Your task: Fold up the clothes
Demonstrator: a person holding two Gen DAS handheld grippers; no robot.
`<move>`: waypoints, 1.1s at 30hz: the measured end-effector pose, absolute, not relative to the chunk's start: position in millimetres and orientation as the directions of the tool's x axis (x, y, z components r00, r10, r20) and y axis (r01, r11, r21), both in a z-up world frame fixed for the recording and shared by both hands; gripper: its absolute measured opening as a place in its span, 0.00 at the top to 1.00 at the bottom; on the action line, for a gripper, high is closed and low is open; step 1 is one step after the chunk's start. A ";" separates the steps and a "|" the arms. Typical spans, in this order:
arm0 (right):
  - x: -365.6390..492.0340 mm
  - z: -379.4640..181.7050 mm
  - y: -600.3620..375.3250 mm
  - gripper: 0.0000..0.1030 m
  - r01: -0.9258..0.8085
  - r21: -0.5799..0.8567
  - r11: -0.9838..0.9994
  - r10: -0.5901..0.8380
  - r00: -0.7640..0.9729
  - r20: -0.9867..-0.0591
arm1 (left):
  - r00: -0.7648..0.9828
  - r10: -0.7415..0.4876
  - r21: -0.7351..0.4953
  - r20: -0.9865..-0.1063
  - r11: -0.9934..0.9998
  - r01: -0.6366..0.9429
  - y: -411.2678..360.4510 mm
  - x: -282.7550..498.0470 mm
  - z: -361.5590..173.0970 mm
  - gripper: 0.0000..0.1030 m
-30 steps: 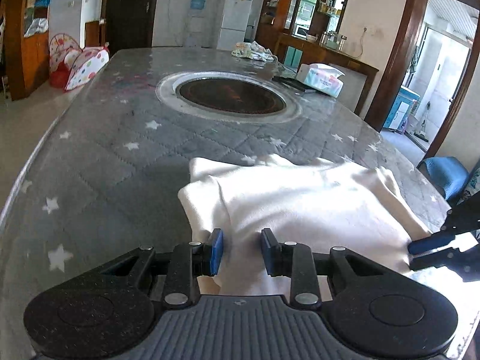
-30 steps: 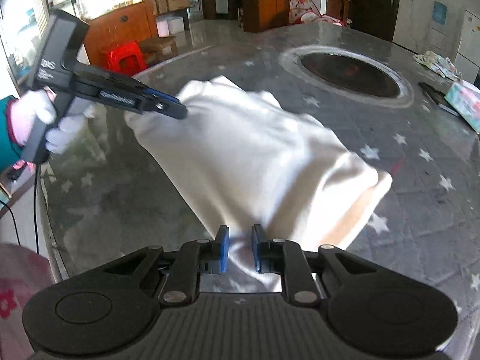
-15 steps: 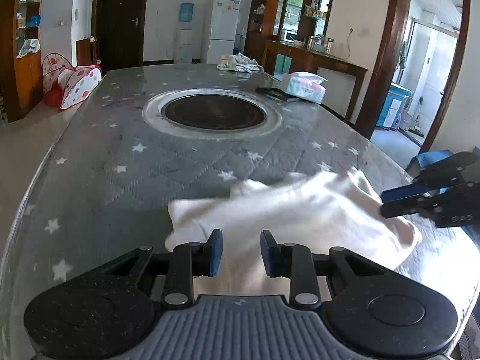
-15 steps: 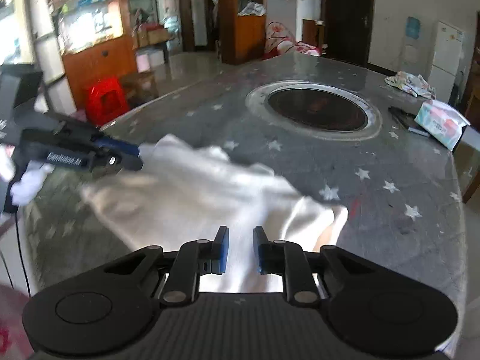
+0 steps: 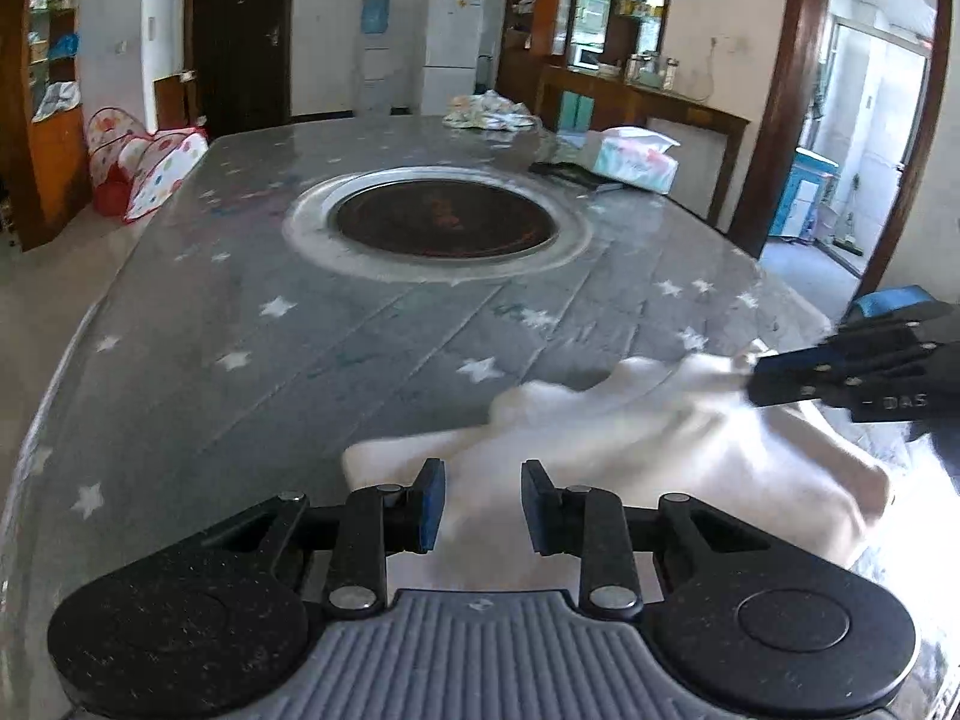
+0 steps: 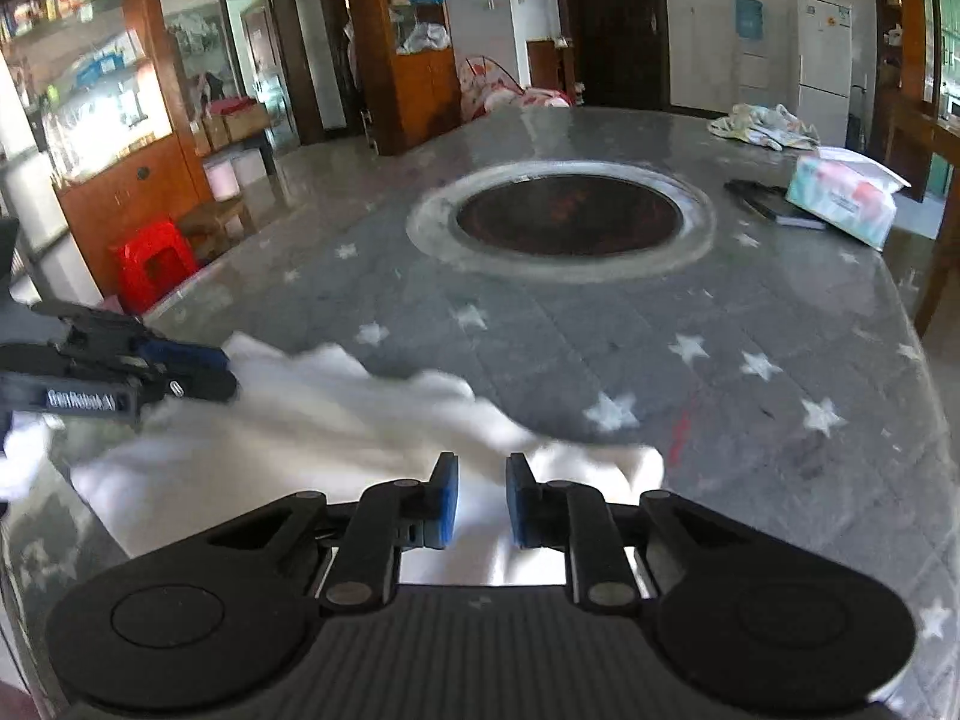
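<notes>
A white garment (image 5: pixel 630 450) lies bunched on the near edge of the grey star-patterned table (image 5: pixel 300 360); it also shows in the right wrist view (image 6: pixel 312 438). My left gripper (image 5: pixel 483 504) is over the garment's left end, jaws apart with cloth showing between them. My right gripper (image 6: pixel 480 501) is over the garment's right end, jaws a narrow gap apart with cloth between them. Whether either one pinches the cloth is unclear. Each gripper shows from the side in the other view: the right (image 5: pixel 798 378), the left (image 6: pixel 180 372).
A round dark inset (image 5: pixel 444 222) sits mid-table. A tissue pack (image 5: pixel 636 159), a dark flat object (image 5: pixel 570 174) and a bundle of patterned cloth (image 5: pixel 489 111) lie at the far end. A red stool (image 6: pixel 153 264) stands beside the table.
Both grippers have risen and drawn back toward the near table edge. The garment has gone from spread flat to bunched and smaller in view, pulled along with them.
</notes>
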State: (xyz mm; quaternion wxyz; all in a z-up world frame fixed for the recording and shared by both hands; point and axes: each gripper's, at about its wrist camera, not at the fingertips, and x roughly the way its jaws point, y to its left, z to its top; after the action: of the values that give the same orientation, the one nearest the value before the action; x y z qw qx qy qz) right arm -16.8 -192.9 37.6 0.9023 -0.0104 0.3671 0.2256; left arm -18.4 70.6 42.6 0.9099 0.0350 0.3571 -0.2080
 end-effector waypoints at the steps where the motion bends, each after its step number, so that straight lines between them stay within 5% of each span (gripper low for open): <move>1: -12.3 35.7 -189.6 0.82 -0.413 0.151 0.898 0.400 0.627 -0.669 | 0.656 -0.356 -0.082 -0.666 0.908 0.410 66.6 -16.5 42.4 0.70; 33: -99.6 41.9 -159.0 0.59 -0.515 0.068 0.855 0.412 0.592 -0.693 | 0.681 -0.330 -0.003 -0.654 0.901 0.433 58.2 -84.7 37.1 0.56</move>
State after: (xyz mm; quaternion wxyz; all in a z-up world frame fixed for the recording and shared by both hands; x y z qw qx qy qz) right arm -99.6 -159.0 41.9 0.8895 -0.0699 0.3690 0.2604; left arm -84.7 58.2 37.1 0.9137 0.0759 0.3403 -0.2088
